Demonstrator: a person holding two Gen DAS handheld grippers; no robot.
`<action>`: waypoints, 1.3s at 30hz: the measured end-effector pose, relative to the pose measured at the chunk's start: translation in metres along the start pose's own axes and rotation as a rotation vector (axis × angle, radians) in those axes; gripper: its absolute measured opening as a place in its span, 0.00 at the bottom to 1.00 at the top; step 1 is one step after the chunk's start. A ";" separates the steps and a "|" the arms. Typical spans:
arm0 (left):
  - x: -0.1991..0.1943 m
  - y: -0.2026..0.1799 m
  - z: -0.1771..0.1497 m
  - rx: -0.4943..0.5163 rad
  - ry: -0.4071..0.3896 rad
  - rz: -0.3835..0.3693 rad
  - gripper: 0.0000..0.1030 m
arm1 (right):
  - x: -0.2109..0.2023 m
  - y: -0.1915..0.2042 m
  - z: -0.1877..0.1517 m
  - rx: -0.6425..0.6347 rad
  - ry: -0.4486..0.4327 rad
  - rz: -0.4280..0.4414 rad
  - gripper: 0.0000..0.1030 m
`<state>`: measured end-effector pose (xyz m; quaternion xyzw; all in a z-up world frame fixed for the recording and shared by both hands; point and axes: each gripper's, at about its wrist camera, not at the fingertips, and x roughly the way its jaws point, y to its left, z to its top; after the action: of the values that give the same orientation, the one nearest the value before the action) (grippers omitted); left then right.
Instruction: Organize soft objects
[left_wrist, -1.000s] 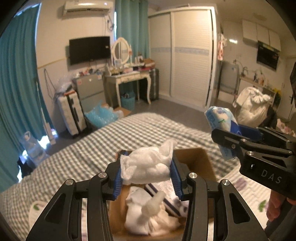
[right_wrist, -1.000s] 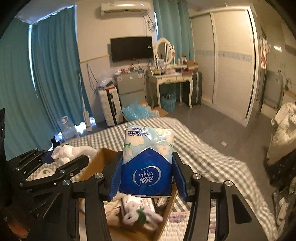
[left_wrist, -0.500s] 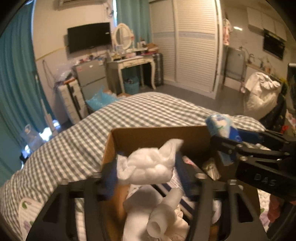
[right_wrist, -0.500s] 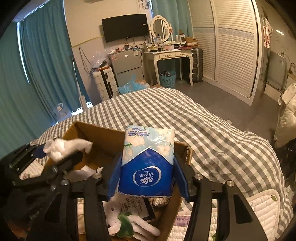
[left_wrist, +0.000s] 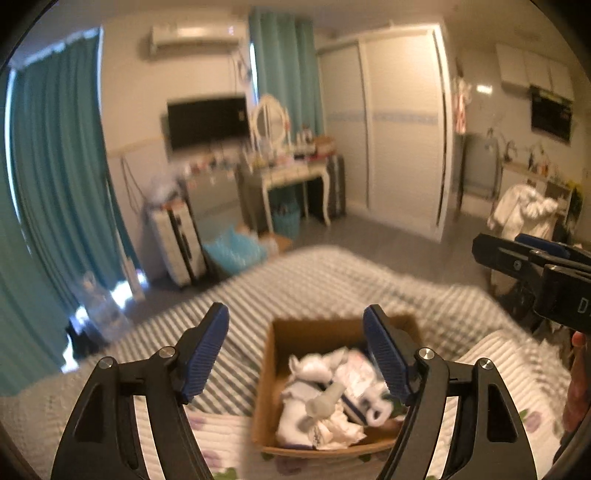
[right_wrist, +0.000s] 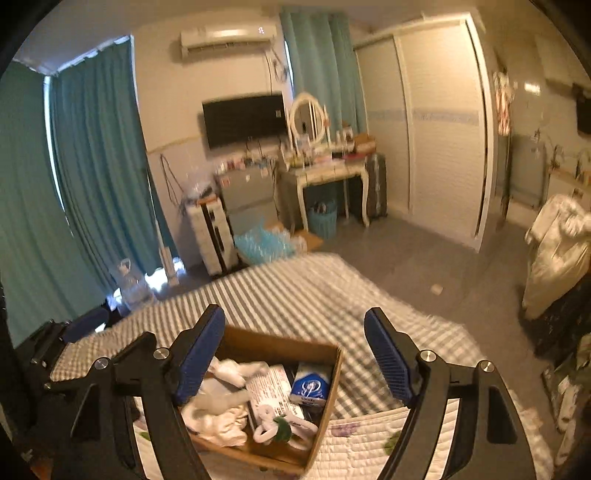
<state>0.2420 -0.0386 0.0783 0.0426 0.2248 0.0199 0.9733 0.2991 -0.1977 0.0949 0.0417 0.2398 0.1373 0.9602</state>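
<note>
A brown cardboard box (left_wrist: 275, 354) (right_wrist: 325, 410) stands on the checked bed and holds several soft things. In it lie white cloth bundles (left_wrist: 314, 421) (right_wrist: 214, 410), a blue Vinda tissue pack (right_wrist: 309, 386) at the box's right side, and a white and green plush piece (right_wrist: 277, 428). My left gripper (left_wrist: 295, 350) is open and empty above the box. My right gripper (right_wrist: 295, 354) is open and empty above the box; it also shows at the right edge of the left wrist view (left_wrist: 532, 266).
The grey checked bedspread (right_wrist: 295, 295) runs to the bed's far end, with a white quilted cover (right_wrist: 369, 443) near me. Beyond it are grey floor, a white dressing table (right_wrist: 325, 173), a suitcase (right_wrist: 214, 236), teal curtains and a white wardrobe (right_wrist: 443, 129).
Both grippers opened and rose. The white cloth bundle left my left gripper and the blue tissue pack left my right gripper; both now lie in the box.
</note>
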 end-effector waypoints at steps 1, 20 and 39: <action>-0.020 0.001 0.006 0.002 -0.043 0.001 0.74 | -0.027 0.005 0.008 -0.014 -0.034 -0.009 0.76; -0.265 0.021 -0.015 0.006 -0.514 0.058 0.88 | -0.294 0.070 -0.033 -0.095 -0.386 0.012 1.00; -0.123 0.059 -0.147 -0.074 -0.249 0.081 0.88 | -0.117 0.068 -0.204 -0.025 -0.233 -0.014 1.00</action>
<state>0.0655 0.0242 0.0056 0.0176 0.0996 0.0622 0.9929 0.0873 -0.1626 -0.0224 0.0435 0.1251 0.1281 0.9829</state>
